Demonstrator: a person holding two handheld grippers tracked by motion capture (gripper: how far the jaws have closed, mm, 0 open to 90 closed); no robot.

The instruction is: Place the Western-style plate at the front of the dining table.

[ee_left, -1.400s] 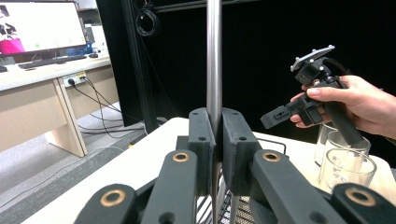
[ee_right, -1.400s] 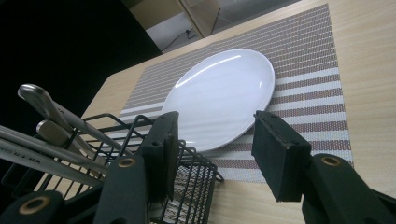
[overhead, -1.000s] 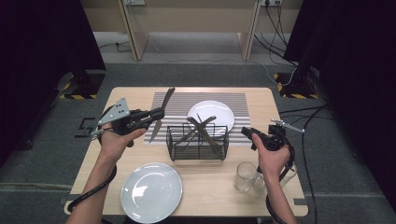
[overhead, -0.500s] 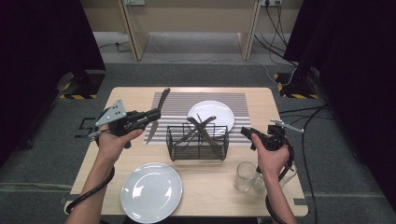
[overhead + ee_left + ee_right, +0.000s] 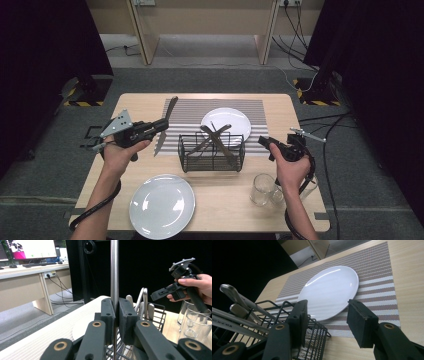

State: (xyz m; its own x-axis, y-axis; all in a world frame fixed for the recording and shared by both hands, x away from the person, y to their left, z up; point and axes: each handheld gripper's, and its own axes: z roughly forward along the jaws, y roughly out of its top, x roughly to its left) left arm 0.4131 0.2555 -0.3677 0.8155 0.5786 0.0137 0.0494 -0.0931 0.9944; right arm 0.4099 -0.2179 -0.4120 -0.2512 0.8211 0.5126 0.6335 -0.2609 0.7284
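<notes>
Your left gripper point(image 5: 162, 125) holds a knife point(image 5: 165, 125) clamped in its jaws, raised just left of the wire basket point(image 5: 212, 152). Your right gripper point(image 5: 266, 142), jaws wide and empty, hovers just right of that basket.

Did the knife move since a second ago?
Yes. The knife, clamped in the left gripper, has shifted left, away from the basket; its tip has swung from leaning right to nearly upright over the striped mat.

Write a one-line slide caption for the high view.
Left gripper holds a knife upright beside the wire cutlery basket; right gripper waits open.
</notes>
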